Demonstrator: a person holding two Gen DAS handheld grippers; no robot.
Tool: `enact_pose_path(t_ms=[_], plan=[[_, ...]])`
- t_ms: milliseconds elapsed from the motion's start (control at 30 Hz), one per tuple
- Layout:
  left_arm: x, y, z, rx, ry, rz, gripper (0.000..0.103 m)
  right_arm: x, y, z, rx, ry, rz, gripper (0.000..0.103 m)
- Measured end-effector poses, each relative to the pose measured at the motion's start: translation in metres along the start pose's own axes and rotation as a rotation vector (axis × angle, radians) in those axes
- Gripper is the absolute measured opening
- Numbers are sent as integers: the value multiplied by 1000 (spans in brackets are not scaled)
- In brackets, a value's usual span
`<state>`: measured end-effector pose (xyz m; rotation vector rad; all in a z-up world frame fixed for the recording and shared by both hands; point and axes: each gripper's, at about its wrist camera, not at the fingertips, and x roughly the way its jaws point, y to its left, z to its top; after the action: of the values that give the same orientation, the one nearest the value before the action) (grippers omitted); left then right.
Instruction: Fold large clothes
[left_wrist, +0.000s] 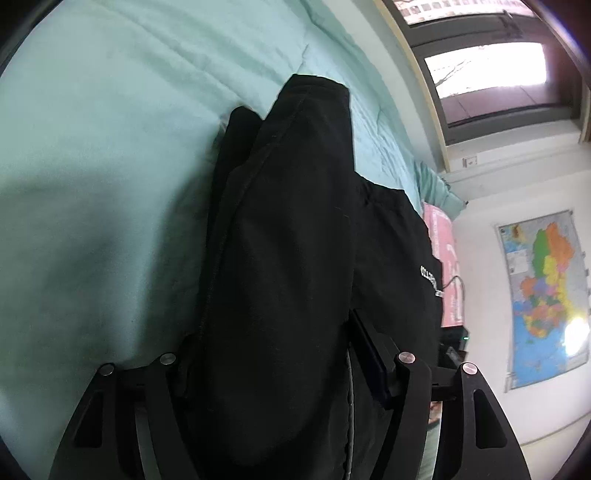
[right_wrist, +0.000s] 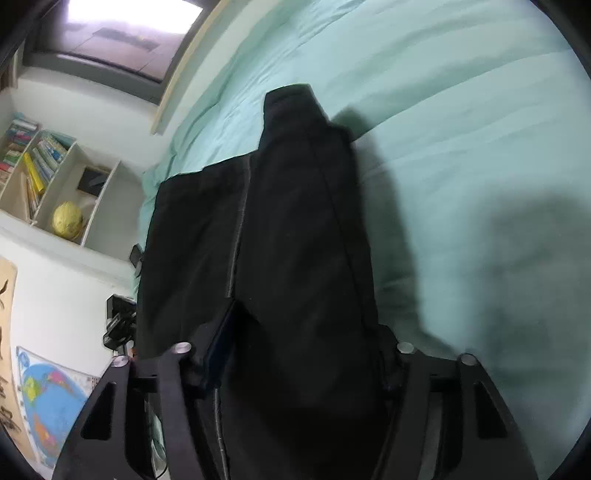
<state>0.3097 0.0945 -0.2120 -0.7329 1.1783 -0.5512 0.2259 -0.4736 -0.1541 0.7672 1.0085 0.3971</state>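
Black fabric garment (left_wrist: 288, 258), large, with a white printed logo near one edge, lies on a mint-green bed cover (left_wrist: 110, 147), bunched lengthwise into a thick fold running away from both cameras.

Left gripper (left_wrist: 280, 354): black two-finger frame, jaws set fairly wide apart with a thick wad of the garment filling the gap between them. Right-hand pad lies against the cloth; left-hand pad is hidden by the fabric. Reads as a grip on the garment.

Right gripper (right_wrist: 299, 354): same black frame, jaws also fairly wide, garment bundle packed between them, left-hand pad pressed against a seam line. Gripping the garment as well.

In the right wrist view the far end of the garment tapers to a narrow cuff-like tip on the bed cover, with a dark shadow just right of it.

Background: a colourful wall map (left_wrist: 543, 295) at the right of the left wrist view, a window (left_wrist: 484, 70) above the far bed edge, a white bookshelf (right_wrist: 48, 177) with books and a yellow globe (right_wrist: 67, 218) at the left of the right wrist view.
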Motion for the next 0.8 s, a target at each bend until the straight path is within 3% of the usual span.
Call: enact_pose_path(t_ms=[167,267,333,400,500,667,767,800], plan=[[4,-11,1,46,-20,67,67,5,11,3,-43,10,-73,67],[6,-5,5,23,-17,54,67,17,0,10,36,43,-22,70],[-3,-7,0,35,-51,77,51,16,1,8,37,36,-17,61],[-15,-24,-10,85,-110,101,42,8,13,2,-13,3,-24,46],[-37,-51,-26,138,-167,84,33,-18,48,-12,-103,-57,-65,38],[-92,-116,-69,275,-253,34,29,-72,107,-50,-161,-177,-5,34],[-128,-142,-99,326,-289,22,29,-100,154,-87,-239,-218,-33,34],[-140,-147,-109,332,-293,16,29,-108,159,-94,-248,-222,-31,24]])
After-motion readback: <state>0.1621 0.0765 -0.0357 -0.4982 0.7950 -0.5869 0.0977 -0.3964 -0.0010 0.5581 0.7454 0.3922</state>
